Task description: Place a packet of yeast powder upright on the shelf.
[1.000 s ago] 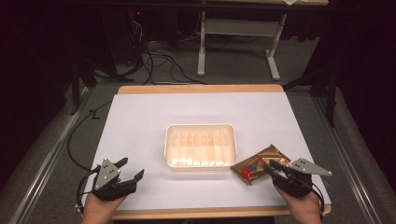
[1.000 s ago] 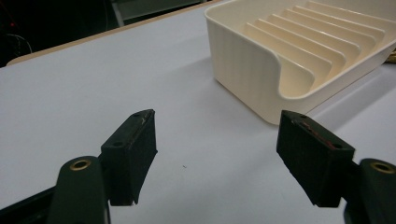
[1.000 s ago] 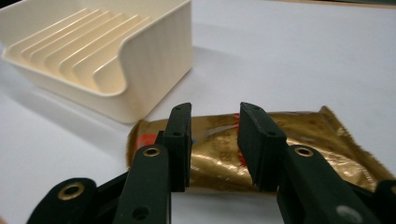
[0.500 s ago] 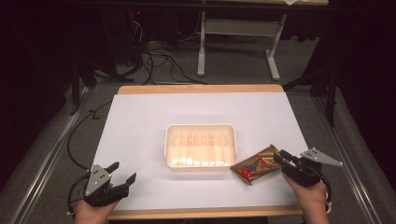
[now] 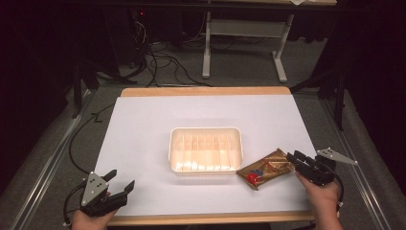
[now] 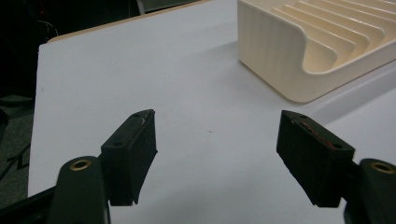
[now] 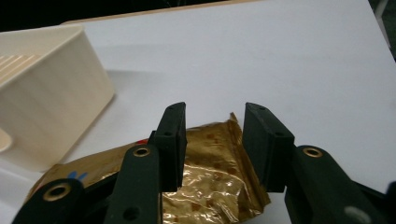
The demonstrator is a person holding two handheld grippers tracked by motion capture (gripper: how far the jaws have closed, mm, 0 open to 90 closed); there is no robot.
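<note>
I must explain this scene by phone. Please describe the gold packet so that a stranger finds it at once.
Look at the white table and find the cream ribbed tray at its middle. Just off the tray's near right corner lies the gold packet, flat and crinkled, before the right tool. It is the only shiny foil thing there, with red and blue marks.

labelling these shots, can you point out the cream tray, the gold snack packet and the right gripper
cream tray (image 5: 206, 132): high view, on its far rim.
gold snack packet (image 5: 266, 167): high view, on the middle of the wrapper.
right gripper (image 7: 212, 140): right gripper view, midway between its fingertips, jaws apart over the packet's end.
</note>
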